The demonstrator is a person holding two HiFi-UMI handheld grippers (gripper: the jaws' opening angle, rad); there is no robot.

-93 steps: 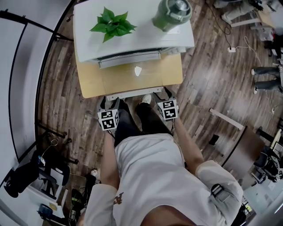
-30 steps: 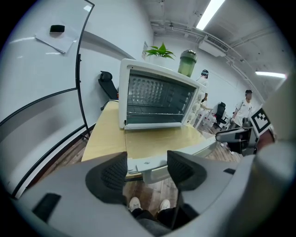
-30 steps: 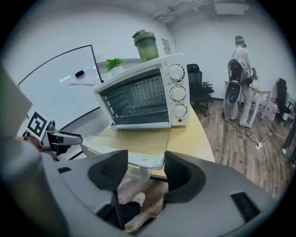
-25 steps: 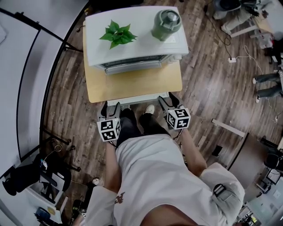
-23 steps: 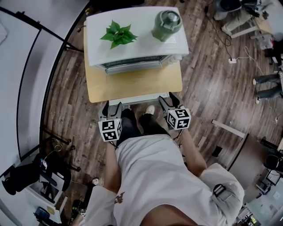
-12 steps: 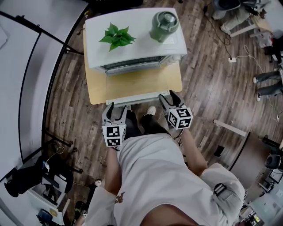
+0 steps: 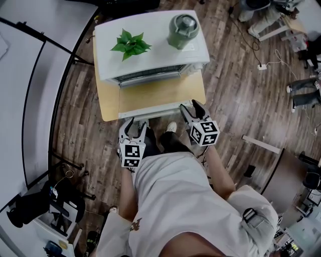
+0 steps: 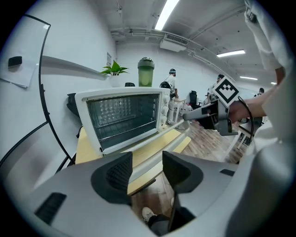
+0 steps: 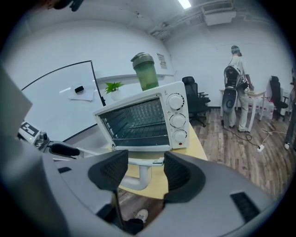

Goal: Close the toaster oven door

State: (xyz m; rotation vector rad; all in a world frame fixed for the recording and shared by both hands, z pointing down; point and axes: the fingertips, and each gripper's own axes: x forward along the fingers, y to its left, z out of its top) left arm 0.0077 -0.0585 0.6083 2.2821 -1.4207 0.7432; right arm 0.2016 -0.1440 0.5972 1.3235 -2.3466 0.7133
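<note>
Two jaw pairs at open door [image 7: 160,98] front edge | left gripper [image 7: 132,124] closing, empty — right gripper [image 7: 190,107] apart, empty

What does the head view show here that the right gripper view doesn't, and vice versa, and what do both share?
Only the head view: the marker cube on the right gripper, and the person's white shirt. Only the right gripper view: the oven's three knobs and a ceiling light. Both: the toaster oven with its door folded down open, and the plant and green container on top.
</note>
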